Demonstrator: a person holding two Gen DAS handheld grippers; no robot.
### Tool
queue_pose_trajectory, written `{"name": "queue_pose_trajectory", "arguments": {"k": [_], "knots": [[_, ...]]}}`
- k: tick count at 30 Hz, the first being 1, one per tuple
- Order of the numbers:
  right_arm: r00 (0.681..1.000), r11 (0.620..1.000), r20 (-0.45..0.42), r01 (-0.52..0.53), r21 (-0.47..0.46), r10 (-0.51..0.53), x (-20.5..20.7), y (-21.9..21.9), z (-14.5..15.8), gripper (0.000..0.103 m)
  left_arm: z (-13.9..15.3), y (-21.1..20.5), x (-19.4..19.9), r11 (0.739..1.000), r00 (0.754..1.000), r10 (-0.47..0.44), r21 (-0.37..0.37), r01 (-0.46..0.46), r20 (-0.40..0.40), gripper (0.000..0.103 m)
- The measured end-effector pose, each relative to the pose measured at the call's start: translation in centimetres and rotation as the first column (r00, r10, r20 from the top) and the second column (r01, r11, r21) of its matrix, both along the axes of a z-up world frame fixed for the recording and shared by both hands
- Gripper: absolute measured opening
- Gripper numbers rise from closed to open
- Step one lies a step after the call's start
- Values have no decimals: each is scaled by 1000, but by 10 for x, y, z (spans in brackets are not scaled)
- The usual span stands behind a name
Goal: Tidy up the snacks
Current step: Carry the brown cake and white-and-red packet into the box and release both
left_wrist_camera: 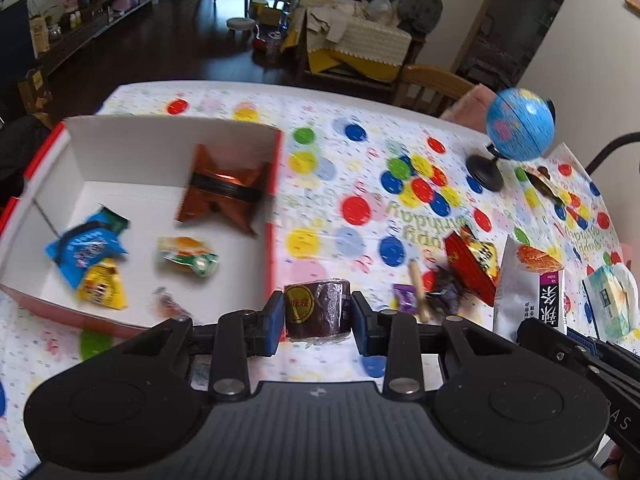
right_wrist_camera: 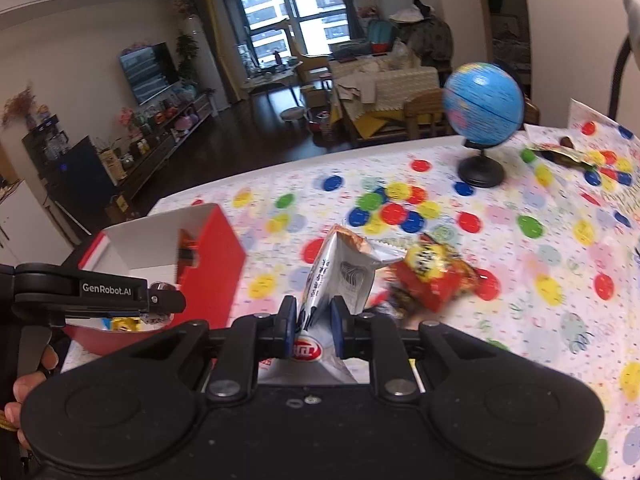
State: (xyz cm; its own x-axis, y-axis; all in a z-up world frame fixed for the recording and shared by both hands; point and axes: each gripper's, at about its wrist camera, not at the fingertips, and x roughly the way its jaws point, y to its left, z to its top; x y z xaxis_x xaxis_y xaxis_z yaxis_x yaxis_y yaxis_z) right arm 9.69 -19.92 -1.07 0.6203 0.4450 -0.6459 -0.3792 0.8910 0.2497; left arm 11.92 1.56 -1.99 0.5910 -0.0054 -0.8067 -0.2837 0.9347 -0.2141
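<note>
- While the left hand-held gripper (left_wrist_camera: pixel 318 312) pinches a dark roll (left_wrist_camera: pixel 318 310) with a yellow sticker of Chinese characters, held above the surface (left_wrist_camera: pixel 340 152) just beside the box (left_wrist_camera: pixel 160 140), the cloth reads "happy birthday".
- Inside the box lie blue, yellow and orange packets.
- Right view: the right hand-held gripper (right_wrist_camera: pixel 310 322) pinches a silver pouch (right_wrist_camera: pixel 344 272) above the surface; the other tool reads "GenRobot.AI" (right_wrist_camera: pixel 107 288).

The left hand-held gripper (left_wrist_camera: pixel 318 316) was matt black plastic with blue pads, its roll (left_wrist_camera: pixel 318 309) wrapped in glossy clear film. The silver pouch (right_wrist_camera: pixel 340 276) looked like shiny foil. The box (left_wrist_camera: pixel 120 152) was smooth white card inside, and a printed sheet covered the surface (left_wrist_camera: pixel 340 120).
</note>
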Motion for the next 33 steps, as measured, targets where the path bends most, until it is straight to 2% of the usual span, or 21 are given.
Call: {"name": "queue_pose_trajectory", "arguments": {"k": [10,19,33], "knots": [[998,998,19,-61,5,61,-17,67,10,16,15,65,-30,999,999,35,16,-36,30,34],[995,995,25,-99,-7,99,-21,126,7,16,16,126,-46,996,996,84,23,-85,32,34],[989,987,16,-145,-72,146,2,202,-8,17,-8,198,-23,992,993,117,53,-117,-7,34]]}}
